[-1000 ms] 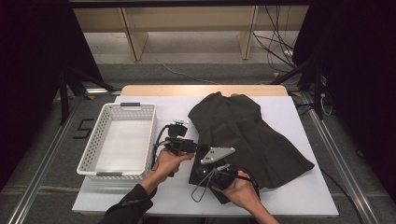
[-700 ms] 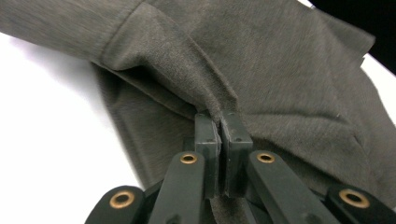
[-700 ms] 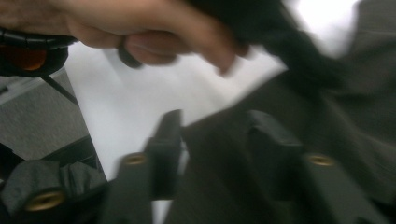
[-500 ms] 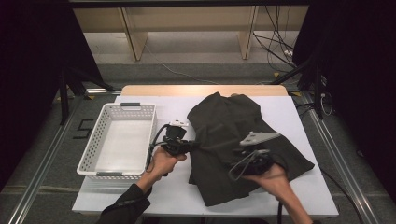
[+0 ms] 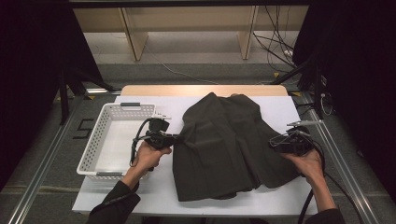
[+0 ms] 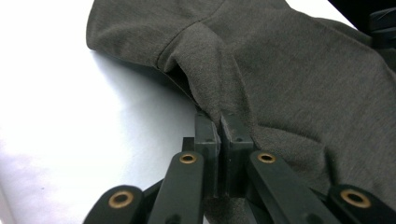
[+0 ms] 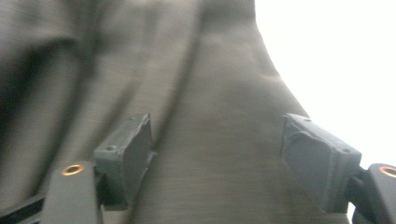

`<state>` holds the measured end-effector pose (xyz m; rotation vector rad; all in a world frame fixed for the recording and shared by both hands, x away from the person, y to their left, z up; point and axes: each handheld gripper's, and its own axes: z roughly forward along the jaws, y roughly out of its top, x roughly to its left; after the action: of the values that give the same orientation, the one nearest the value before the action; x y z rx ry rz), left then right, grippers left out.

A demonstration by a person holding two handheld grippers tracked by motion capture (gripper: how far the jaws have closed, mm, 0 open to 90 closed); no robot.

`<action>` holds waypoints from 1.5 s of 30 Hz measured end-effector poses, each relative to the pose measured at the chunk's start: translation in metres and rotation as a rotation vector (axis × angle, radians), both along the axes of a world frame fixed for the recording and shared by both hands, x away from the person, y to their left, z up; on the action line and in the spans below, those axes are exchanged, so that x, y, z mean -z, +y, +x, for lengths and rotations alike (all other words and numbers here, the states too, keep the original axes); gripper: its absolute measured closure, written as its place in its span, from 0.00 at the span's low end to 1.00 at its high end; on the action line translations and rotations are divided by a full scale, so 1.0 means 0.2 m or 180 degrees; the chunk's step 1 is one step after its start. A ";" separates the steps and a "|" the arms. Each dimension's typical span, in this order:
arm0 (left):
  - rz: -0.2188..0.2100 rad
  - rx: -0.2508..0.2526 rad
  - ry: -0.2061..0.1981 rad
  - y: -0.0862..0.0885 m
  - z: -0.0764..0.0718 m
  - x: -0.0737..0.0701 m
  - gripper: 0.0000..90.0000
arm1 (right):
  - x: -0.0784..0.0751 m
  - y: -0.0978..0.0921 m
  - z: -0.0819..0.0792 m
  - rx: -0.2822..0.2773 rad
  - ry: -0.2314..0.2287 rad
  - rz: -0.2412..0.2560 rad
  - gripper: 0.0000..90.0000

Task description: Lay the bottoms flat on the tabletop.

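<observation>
— Dark grey garment [image 5: 224, 144], spread across the middle of the white table [image 5: 280, 205], collar end toward 12 o'clock, hem toward 6. Soft knit by the look of it; likely light, limp, apt to sag and bunch wherever unsupported. Not slippery, not fragile.

— Best taken where?

— At seams and edges, probably. Thicker there, so less chance of sliding out of the pads. Held already at 9 o'clock: left gripper [image 5: 172, 138] clamped on a pinched ridge of fabric beside a seam, jaws pressed together with cloth between, plain in the left gripper view [image 6: 219, 122].

— And the other side?

— Right gripper [image 5: 276, 142] at 3 o'clock of the garment, jaws spread wide, nothing caught. Pads [image 7: 126, 149] resting over the cloth in the right gripper view, blurred, so contact hard to judge.

— Pose of the hands?

— Left hand [image 5: 149, 156] reaching up from 6 o'clock, gripper pointing toward 3, just beside the white basket [image 5: 93, 149] at 9 o'clock of the table. Right hand [image 5: 306, 161] near the table's 3 o'clock edge, gripper pointing toward 9, grey plate on top, cable trailing down toward 6.

— Risk?

— Pulling one-sided would probably drag the whole thing sideways rather than flatten it.
</observation>
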<state>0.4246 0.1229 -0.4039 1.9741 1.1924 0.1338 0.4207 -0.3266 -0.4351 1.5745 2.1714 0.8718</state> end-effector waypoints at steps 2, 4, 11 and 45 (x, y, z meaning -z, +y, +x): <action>-0.0008 -0.0010 0.0017 0.01 0.00 0.00 0.96 | 0.04 -0.04 0.04 0.0089 0.0097 -0.0036 0.27; -0.0058 -0.0020 0.0033 0.01 0.01 0.00 0.96 | 0.07 -0.07 0.08 0.0144 0.0236 -0.0021 0.26; -0.0091 0.0009 0.0059 0.02 0.01 0.01 0.96 | 0.16 -0.08 0.13 0.0033 0.0375 -0.0264 0.53; 0.0134 0.0000 -0.0295 -0.08 -0.08 -0.16 0.52 | -0.03 -0.36 -0.29 0.0210 0.0077 0.0295 0.45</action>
<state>0.4083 0.1069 -0.3710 1.9826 1.1382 0.2494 0.3623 -0.3985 -0.4283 1.6988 2.1103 0.9500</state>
